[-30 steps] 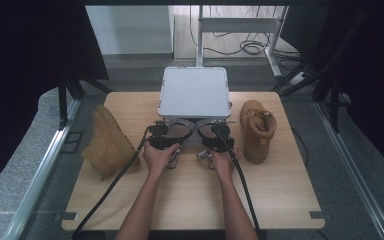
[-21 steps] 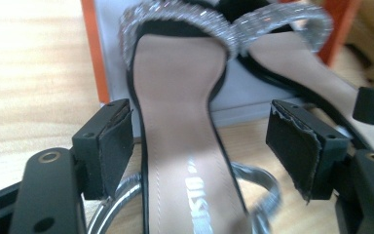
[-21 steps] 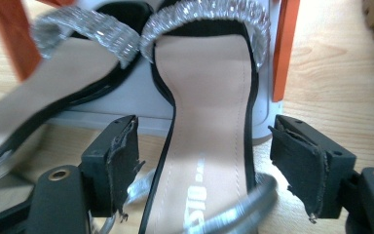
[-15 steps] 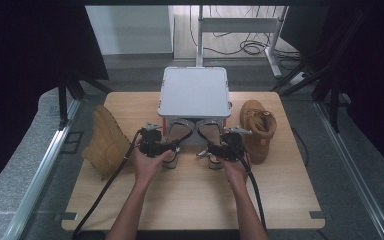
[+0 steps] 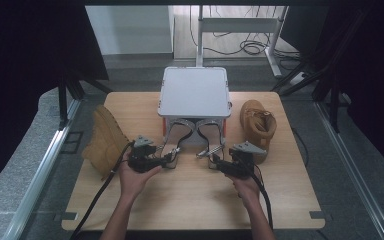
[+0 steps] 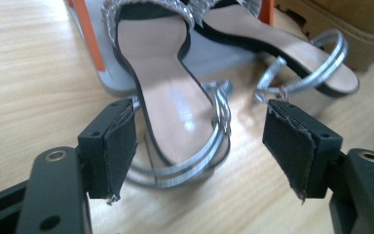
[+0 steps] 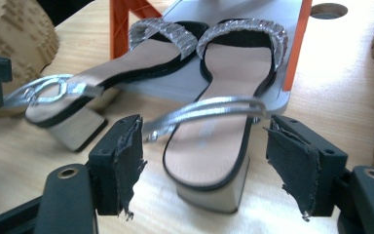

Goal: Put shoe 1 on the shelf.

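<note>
Two silver-strapped block-heel sandals lean with their toes on the low grey ledge of a grey lidded box (image 5: 195, 92). The left sandal (image 5: 176, 137) (image 6: 170, 92) has its heel end between the jaws of my left gripper (image 5: 172, 158) (image 6: 199, 146), which stands open without touching it. The right sandal (image 5: 211, 136) (image 7: 219, 141) lies the same way inside my open right gripper (image 5: 211, 161) (image 7: 204, 161), its ankle strap arching between the pads. Each gripper view also has the other sandal off to one side.
A tan boot (image 5: 105, 142) lies on its side at the table's left. Its mate (image 5: 257, 125) stands at the right of the box. Orange struts (image 7: 119, 22) hold the box's ledge. Bare wooden tabletop (image 5: 190, 200) stretches toward the person.
Both hands have drawn back toward the person and spread apart, left one leftward, right one rightward. The sandals and boots stay where they were.
</note>
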{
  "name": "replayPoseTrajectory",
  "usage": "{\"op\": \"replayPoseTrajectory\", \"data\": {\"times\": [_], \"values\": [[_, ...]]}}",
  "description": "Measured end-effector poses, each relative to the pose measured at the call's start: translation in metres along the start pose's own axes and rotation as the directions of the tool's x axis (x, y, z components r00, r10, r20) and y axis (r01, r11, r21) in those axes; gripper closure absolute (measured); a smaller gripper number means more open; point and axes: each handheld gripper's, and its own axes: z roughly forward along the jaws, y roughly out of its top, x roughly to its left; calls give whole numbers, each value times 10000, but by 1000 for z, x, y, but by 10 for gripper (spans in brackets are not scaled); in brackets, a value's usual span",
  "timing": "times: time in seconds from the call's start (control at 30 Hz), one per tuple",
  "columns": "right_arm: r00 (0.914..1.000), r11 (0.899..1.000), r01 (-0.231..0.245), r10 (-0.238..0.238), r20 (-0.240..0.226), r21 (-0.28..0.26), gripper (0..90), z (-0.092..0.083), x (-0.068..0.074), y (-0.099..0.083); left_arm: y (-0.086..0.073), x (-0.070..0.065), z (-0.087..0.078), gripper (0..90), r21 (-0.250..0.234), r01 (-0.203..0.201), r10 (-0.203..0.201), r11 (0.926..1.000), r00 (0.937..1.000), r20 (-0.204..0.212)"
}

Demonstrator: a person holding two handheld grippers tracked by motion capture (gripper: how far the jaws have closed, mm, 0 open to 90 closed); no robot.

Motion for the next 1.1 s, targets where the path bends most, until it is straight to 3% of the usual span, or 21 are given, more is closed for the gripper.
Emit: {"op": "replayPoseTrajectory", "data": {"times": [0.33, 0.57, 1.1], "values": [[9980, 9981, 619, -619, -91, -9, 301, -10, -8, -28, -31, 9, -4, 292, 140, 9, -9, 9999, 10000, 41], [9984, 9977, 570, -572, 22, 379, 301, -3, -12, -35, -46, 8, 8, 296, 490, 23, -19, 9988, 10000, -80], [9973, 9955, 681, -697, 230, 663, 300, 6, -12, -37, -38, -1, 42, 302, 852, -263, 297, 9960, 9988, -393]]}}
